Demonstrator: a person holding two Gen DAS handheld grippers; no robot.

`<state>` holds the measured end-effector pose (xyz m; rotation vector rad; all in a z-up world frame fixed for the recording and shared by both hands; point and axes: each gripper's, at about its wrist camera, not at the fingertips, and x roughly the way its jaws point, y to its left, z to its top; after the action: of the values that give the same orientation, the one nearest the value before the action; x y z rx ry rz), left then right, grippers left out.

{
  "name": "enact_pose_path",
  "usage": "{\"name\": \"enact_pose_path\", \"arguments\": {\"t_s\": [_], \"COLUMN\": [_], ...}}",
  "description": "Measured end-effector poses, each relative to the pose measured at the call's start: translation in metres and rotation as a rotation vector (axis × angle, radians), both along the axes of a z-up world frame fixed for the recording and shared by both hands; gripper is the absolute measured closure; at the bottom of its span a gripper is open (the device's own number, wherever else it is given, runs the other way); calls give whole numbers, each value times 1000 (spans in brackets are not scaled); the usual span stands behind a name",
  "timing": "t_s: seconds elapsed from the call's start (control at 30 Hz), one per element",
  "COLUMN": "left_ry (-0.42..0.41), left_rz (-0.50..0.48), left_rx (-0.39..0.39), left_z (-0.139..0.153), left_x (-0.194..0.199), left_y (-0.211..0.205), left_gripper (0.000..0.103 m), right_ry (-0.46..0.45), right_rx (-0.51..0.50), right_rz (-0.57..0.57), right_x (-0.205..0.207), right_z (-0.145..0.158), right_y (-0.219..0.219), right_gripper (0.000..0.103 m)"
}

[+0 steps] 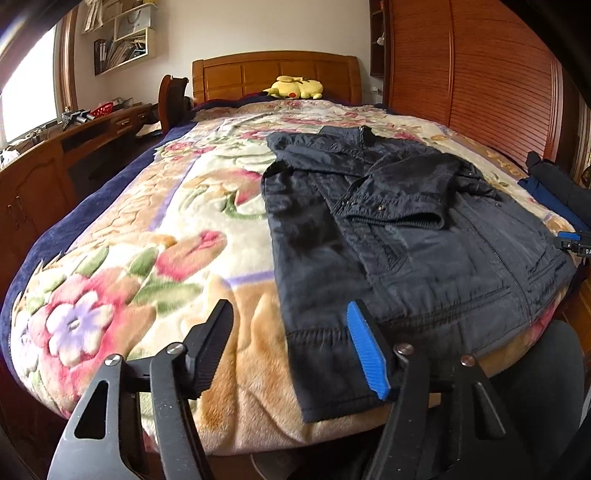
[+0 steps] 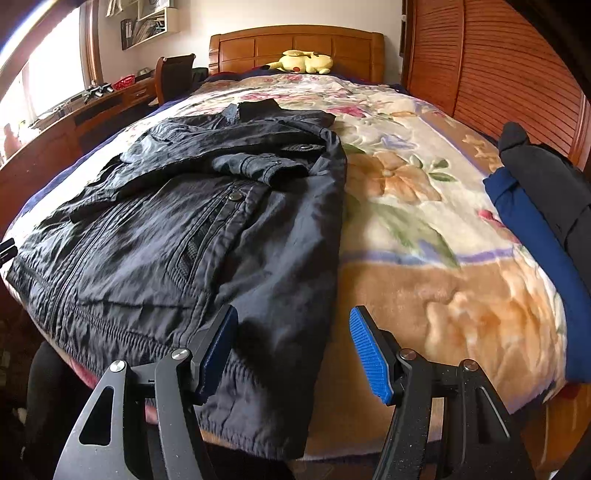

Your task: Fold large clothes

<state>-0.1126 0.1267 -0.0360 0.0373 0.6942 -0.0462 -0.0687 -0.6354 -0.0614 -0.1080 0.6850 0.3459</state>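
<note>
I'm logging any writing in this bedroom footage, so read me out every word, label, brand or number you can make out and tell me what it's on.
"DA": white letters, cut off by the picture's edge, on the right gripper as seen from the left wrist.
Paper bags on the wall shelf: print too small and blurred to read.
Files on the same shelf: spines unreadable.
Black jacket: no readable label or brand.
Floral blanket and yellow plush toy: no text.

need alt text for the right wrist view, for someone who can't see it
A dark jacket lies flat on a floral blanket covering a bed, both sleeves folded across its front. The right gripper hangs open over the jacket's near hem corner, not gripping it. A yellow plush toy rests by the wooden headboard.
</note>
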Motion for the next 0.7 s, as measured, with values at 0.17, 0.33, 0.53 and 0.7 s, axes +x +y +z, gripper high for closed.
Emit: {"name": "enact_pose_path", "arguments": {"t_s": [0.17,0.33,0.53,0.7], "left_ry": [20,20,17,15], "left_rz": [-5,-6,-22,-25], "left_rx": [1,-9,-42,-63], "left_z": [-9,-13,-16,-20], "left_x": [-1,-2,-8,-12], "left_y": [0,-2,-1,1], "left_gripper": [43,44,51,52], "right_ry": [16,19,20,12], "right_rx": [9,29,32,0], "right_rz": [1,7,27,55], "right_x": [1,3,-4,-11], "right_z": [-9,-13,-13,-16], "right_y": [-2,-5,-1,11], "right_gripper": [38,38,38,38]}}
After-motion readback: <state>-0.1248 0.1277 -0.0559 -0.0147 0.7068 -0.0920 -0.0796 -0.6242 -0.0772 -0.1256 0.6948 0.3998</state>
